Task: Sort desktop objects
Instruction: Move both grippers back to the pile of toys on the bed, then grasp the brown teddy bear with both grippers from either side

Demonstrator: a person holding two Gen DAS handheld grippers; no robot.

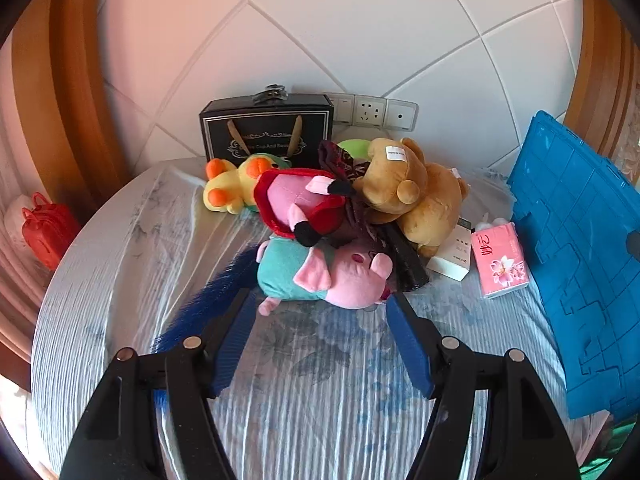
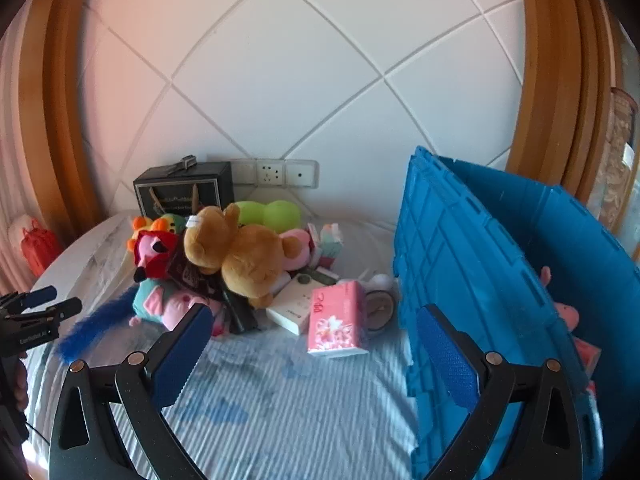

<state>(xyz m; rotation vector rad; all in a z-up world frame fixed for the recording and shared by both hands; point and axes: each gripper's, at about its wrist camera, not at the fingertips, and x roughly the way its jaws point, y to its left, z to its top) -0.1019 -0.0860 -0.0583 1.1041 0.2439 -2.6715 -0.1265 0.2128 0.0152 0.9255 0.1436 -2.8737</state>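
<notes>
Approach step, nothing picked yet. Left hand-held gripper point(image 1: 320, 300) is spread and empty, aimed at the pink pig plush point(image 1: 344, 276) at the near edge of the toy pile on the bench point(image 1: 120, 280); brown bear point(image 1: 412, 196) sits just behind the pig, tissue pack point(image 1: 500, 260) to the pig's right, near the blue crate point(image 2: 500, 260). Right hand-held gripper point(image 2: 312, 344) is also spread, empty, pointing between the tissue pack and the crate. Next move, my read: close left on the pig, lift clear of the bear, carry to the crate. Risk: blue feathery strip point(image 1: 216, 292) beside the pig snagging.
</notes>
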